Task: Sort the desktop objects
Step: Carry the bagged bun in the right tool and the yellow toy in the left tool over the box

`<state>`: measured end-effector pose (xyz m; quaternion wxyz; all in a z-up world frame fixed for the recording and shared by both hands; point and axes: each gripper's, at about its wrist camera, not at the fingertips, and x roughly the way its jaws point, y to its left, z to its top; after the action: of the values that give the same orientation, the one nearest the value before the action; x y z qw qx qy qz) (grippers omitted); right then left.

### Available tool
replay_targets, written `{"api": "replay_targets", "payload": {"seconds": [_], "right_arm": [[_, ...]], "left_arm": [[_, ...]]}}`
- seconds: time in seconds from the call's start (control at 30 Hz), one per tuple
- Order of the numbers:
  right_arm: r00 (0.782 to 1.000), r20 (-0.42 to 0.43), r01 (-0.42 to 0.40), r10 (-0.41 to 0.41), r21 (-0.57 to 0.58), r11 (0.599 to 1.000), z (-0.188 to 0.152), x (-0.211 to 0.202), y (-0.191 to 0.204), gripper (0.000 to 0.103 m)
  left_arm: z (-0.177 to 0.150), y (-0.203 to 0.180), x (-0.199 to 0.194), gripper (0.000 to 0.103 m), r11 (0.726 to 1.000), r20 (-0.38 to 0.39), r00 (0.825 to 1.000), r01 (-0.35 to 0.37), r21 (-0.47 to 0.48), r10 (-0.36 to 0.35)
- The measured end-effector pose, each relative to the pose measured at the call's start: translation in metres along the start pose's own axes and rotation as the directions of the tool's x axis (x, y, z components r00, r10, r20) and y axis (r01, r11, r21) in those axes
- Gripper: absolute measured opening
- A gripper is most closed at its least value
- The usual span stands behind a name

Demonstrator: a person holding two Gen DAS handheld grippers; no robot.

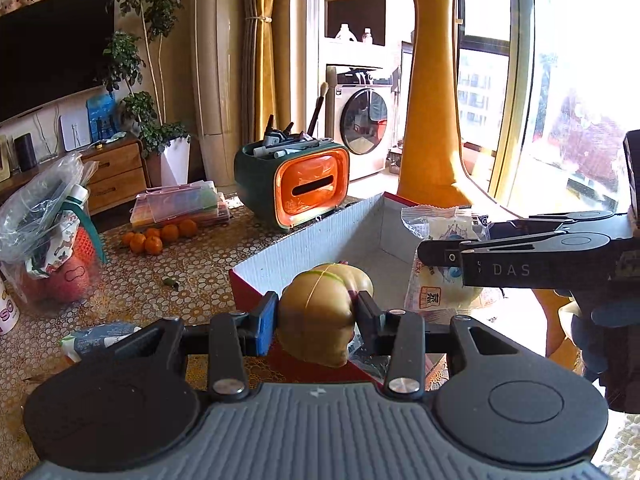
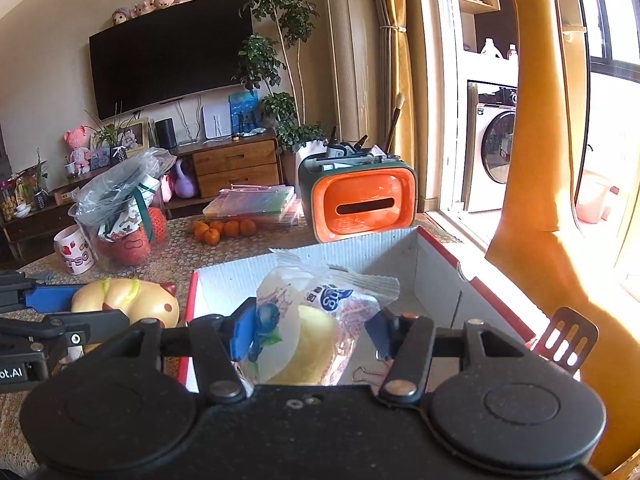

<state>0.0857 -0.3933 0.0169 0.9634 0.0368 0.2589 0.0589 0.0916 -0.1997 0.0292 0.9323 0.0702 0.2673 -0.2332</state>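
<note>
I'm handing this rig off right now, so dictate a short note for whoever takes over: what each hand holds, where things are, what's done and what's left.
Left tongs: shut on a yellow squishy toy, at the near corner of the cardboard box.
Right tongs: shut on a bagged pastry, held over the box's open inside.
Done: both items picked up.
Left: neither is released into the box yet. The tangerines, green-and-orange organizer and plastic cases sit unsorted on the table.

Tan toy [image 1: 320,312]; red-edged white box [image 1: 320,236]; orange-green organizer [image 1: 296,188]; honeycomb-patterned tablecloth [image 1: 160,280].
</note>
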Motion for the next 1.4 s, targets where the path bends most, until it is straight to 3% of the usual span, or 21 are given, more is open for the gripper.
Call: {"api": "replay_targets", "payload": {"seconds": [0.83, 1.07, 1.4], "right_arm": [[0.989, -0.143, 0.017, -0.029, -0.086, 0.996, -0.009, 0.066, -0.038, 0.055], [0.979, -0.201, 0.025, -0.035, -0.05, 0.998, -0.009, 0.092, -0.059, 0.055], [0.968, -0.248, 0.022, -0.042, -0.083, 0.996, 0.002, 0.115, -0.059, 0.055]], "left_arm": [[0.01, -0.035, 0.099, 0.04, 0.993, -0.145, 0.989, 0.039, 0.107, -0.023], [0.013, -0.04, 0.122, 0.04, 0.992, -0.193, 0.981, 0.056, 0.115, -0.033], [0.011, -0.045, 0.144, 0.04, 0.991, -0.263, 0.963, 0.082, 0.101, -0.053]]}}
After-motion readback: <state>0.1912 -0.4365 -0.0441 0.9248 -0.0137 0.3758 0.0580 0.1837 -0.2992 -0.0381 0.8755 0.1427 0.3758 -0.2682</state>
